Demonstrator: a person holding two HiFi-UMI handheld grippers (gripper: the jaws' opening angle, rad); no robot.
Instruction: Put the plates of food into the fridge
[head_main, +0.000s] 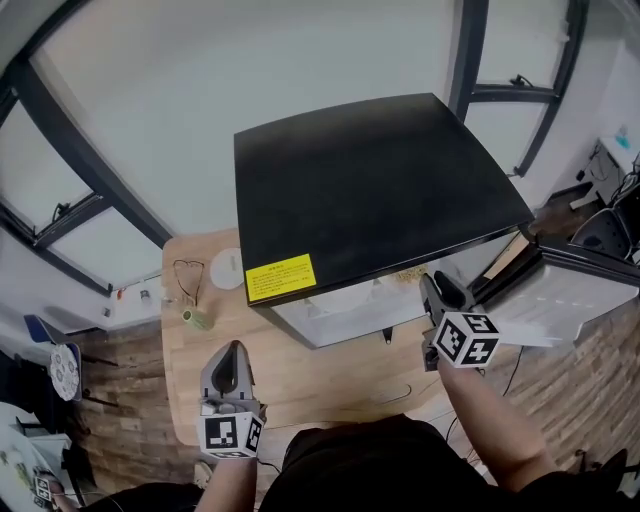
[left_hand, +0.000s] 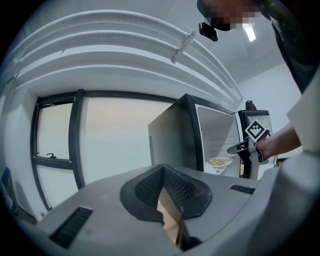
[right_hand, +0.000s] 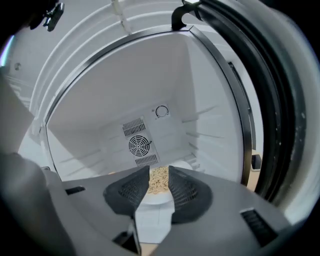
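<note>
**A:** Biggest things first: what's where?

**B:** The black fridge (head_main: 380, 190) stands on the wooden counter (head_main: 300, 375), with its door (head_main: 575, 290) swung open to the right. The plate of food (right_hand: 158, 182) is already inside. It sits low in the white compartment, in front of the fan grille (right_hand: 138, 145). I can't tell whether it rests on a shelf or on the fridge floor.

**A:** How would that plate handle?

**B:** I'd judge it stiff, smooth and fairly light: a shallow white dish with a loose heap of pale pieces on it. The glaze looks slippery, and the heap would slide if the plate tipped. The near rim is the place to take hold, with one finger over the lip and one under it. The plate would need to stay level and be set down gently, since it may chip.

**A:** And the hands?

**B:** The right gripper (head_main: 438, 295) is at the fridge mouth, pointing in and slightly down. Its fingers (right_hand: 127, 190) stand moderately apart. The plate shows beyond the gap between them, clear of both pads, so they hold nothing.

**A:** The other one?

**B:** The left gripper (head_main: 232, 355) hangs over the near part of the counter, well apart from the fridge and pointing level. Its fingers (left_hand: 147, 187) meet at the tips with nothing between them.
</note>
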